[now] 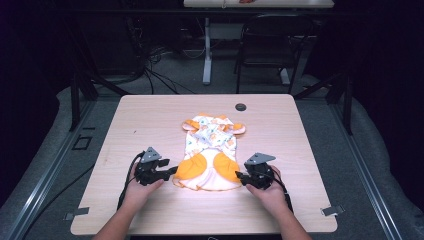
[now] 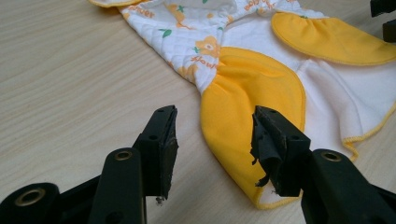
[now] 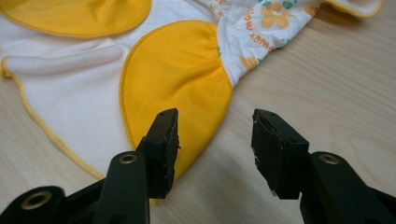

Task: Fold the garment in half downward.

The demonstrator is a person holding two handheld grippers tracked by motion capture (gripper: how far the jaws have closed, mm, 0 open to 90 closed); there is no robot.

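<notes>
- Two hand-held grippers rest low on a pale wooden worktop (image 1: 150, 115), one at each side of a small garment.
- The baby garment (image 1: 212, 150) lies flat near the middle of the worktop, its printed white body pointing away from the person and its wide hem end nearest them.
- The fabric is quilted white with an orange flower and green leaf print; two rounded orange panels (image 1: 191, 167) sit at the near end, over a plain white lining edged in yellow.
- The left hand-held gripper (image 1: 171, 172) is held in the person's left hand (image 1: 140, 192), with its tips just beside the left orange panel.
- In the left gripper view, its two black jaws stand spread apart, holding nothing; the orange panel's (image 2: 247, 116) edge lies between them, and the right-hand jaw sits over the cloth.
- The right hand-held gripper (image 1: 239, 176) is held in the person's right hand (image 1: 272, 197), with its tips at the garment's right edge.
- In the right gripper view, its jaws are also spread and hold nothing; the left-hand jaw overlaps the other orange panel (image 3: 177, 84), while the right-hand jaw is over bare wood.
- A small dark round fitting (image 1: 240, 107) sits in the worktop beyond the garment, well apart from it.
- A dark chair (image 1: 272, 45) stands on the floor behind the worktop.
</notes>
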